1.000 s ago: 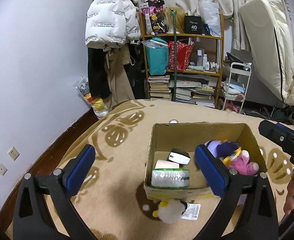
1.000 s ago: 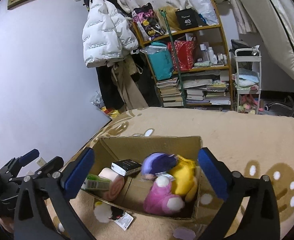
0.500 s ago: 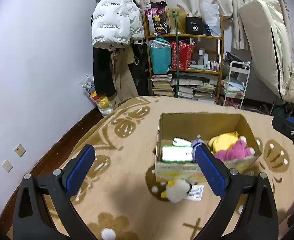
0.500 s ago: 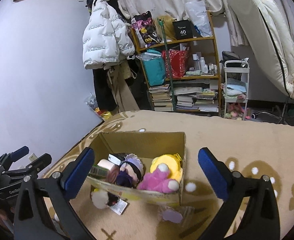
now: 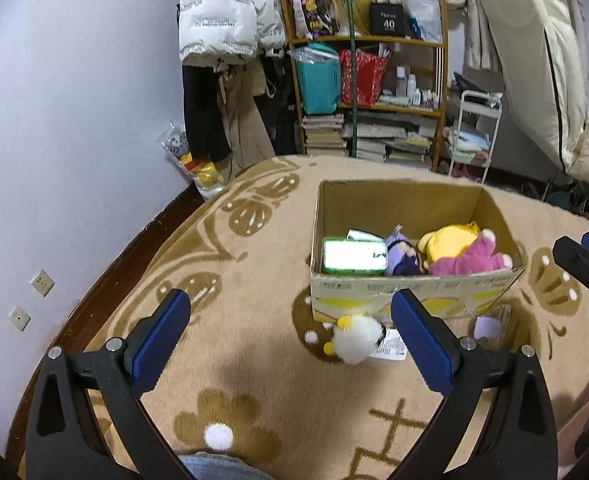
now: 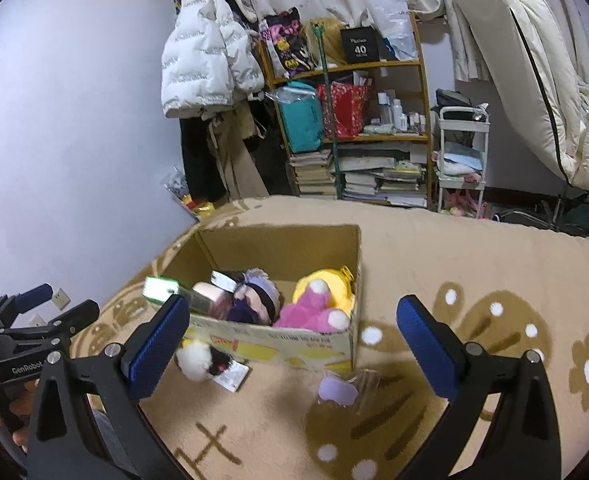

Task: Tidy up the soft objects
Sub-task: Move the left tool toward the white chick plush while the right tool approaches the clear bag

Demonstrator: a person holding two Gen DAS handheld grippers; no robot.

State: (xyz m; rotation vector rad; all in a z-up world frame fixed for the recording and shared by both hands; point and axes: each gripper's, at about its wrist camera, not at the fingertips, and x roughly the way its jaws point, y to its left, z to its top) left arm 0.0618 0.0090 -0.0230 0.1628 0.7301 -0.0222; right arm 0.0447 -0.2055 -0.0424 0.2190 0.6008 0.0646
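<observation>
An open cardboard box (image 5: 410, 298) (image 6: 294, 346) stands on the beige rug. Inside lie a pink plush (image 5: 468, 258) (image 6: 314, 310), a yellow plush (image 5: 446, 240) (image 6: 334, 284), a purple-haired doll (image 5: 400, 254) (image 6: 254, 300) and a green tissue pack (image 5: 353, 256) (image 6: 160, 289). In front of the box a white fluffy plush (image 5: 354, 338) (image 6: 196, 358) rests beside a paper tag, and a small lilac item in clear wrap (image 5: 488, 326) (image 6: 340, 390) lies to its right. My left gripper (image 5: 290, 344) and right gripper (image 6: 290, 350) are both open and empty, held back from the box.
A wooden shelf (image 5: 374, 92) with books and bags, a white puffer jacket (image 5: 226, 12) on hung coats, a white trolley (image 5: 474, 136) and a cream mattress (image 5: 534, 80) line the far wall. A bag of toys (image 5: 194, 164) leans at the left wall.
Both grippers have pulled back and up from the box, so it looks smaller and farther. The white plush and the lilac item now show fully on the rug.
</observation>
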